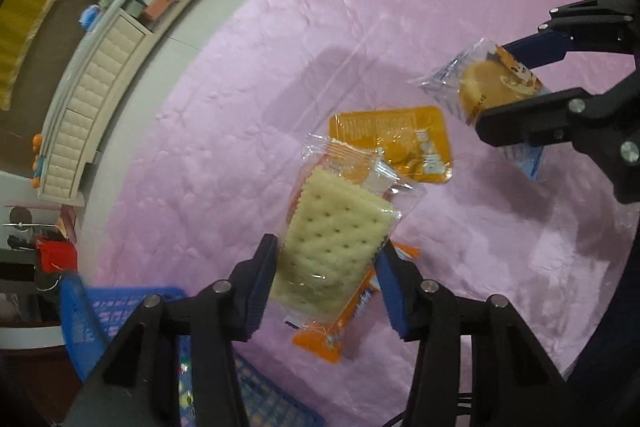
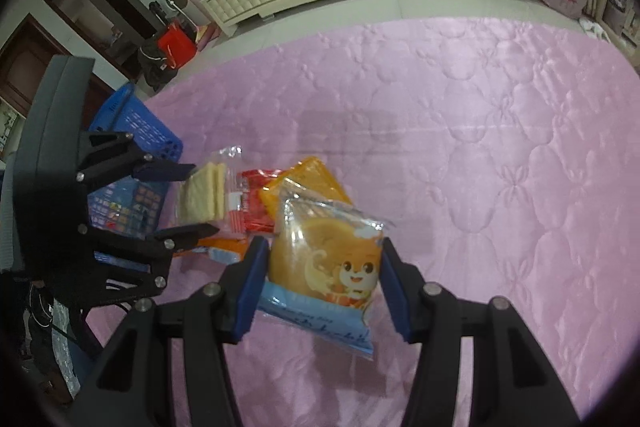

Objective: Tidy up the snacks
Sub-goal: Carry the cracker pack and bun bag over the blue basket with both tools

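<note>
Left wrist view shows my left gripper [image 1: 326,281] clamped on the cracker pack [image 1: 334,247], lifted off the pink quilt [image 1: 248,131]; I should carry it level over the blue basket [image 1: 86,327], lower left, which already holds some packets I cannot identify. Rightward, my right gripper [image 2: 323,283] pinches the cake pack [image 2: 326,267] above the leftover orange pack [image 1: 394,143].

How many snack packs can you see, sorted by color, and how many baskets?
Cracker pack, clear: 1
Cake pack, blue: 1
Orange packs: 2
Red pack: 1
Blue basket: 1
Total: 6 things, 5 of them snacks
</note>
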Demonstrator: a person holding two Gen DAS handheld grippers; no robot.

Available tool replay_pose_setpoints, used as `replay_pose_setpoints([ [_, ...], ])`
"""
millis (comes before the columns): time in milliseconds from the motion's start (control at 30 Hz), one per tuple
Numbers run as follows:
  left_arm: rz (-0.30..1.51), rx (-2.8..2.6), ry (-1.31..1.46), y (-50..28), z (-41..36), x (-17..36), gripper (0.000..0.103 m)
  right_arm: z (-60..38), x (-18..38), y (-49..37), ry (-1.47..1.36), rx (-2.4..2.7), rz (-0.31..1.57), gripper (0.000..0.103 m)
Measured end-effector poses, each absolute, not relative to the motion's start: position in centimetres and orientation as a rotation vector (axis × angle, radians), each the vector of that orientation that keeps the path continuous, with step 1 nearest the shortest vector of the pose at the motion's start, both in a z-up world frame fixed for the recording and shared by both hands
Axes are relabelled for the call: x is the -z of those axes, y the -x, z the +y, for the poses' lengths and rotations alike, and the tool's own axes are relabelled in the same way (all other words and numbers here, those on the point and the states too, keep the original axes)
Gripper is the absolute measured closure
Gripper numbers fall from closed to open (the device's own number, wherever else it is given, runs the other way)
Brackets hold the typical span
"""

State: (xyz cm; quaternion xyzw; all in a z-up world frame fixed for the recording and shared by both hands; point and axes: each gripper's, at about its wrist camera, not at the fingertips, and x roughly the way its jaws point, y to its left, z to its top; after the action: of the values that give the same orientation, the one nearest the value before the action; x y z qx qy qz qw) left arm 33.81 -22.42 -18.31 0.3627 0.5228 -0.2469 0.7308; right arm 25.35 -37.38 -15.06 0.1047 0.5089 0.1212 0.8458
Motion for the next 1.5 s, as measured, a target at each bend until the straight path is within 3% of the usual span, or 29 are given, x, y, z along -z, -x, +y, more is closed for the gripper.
replay_pose_setpoints([
  [933,0.815,0.457,-0.515,-19.4,-12.5,2.4,0.057,-25.2,3.3,-14.8,0.014,-0.222,0.906,0.044],
  [1500,0.803,0.335,-0.379,-17.4,-0.7,0.1,0.057,-14.6,2.2,-17.1,0.087,-0.356,0.881,0.044],
])
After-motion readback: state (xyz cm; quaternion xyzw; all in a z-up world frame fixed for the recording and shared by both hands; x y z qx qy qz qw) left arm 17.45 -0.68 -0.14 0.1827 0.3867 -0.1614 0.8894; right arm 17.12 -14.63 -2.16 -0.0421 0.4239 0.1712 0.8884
